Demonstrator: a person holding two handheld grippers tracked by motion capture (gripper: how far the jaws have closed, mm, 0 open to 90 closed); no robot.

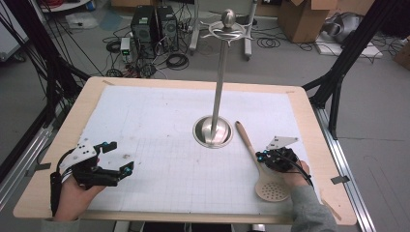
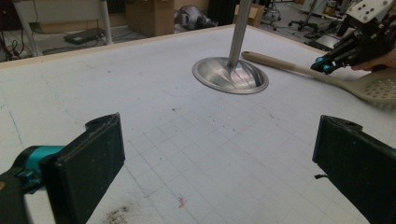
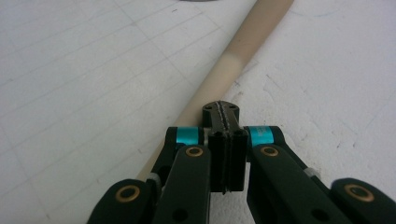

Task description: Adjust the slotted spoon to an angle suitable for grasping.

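On the wooden table (image 1: 58, 145) a white gridded mat (image 1: 159, 125) is covering nearly the whole top, and a steel stand (image 1: 213, 130) is sitting a little past its middle, its pole rising to a ring of hooks. Beyond the far edge, at twelve o'clock, computer towers (image 1: 154, 24), loose cables and cardboard boxes (image 1: 304, 19) are crowding the grey floor.

At about four o'clock from the stand's base a slotted spoon (image 1: 263, 171) is lying flat, handle aimed toward the base, perforated bowl nearest the person. The right gripper (image 1: 265, 155) is hovering right over the handle with its jaws pressed together; whether it is touching the handle, I cannot tell. The left gripper (image 1: 121, 157) is waiting at eight o'clock, well apart, jaws spread wide and holding nothing.

The left gripper view is showing dark crumbs (image 2: 116, 214) and a pink speck on the mat. The right gripper view is showing the handle's colour changing from pale to tan.
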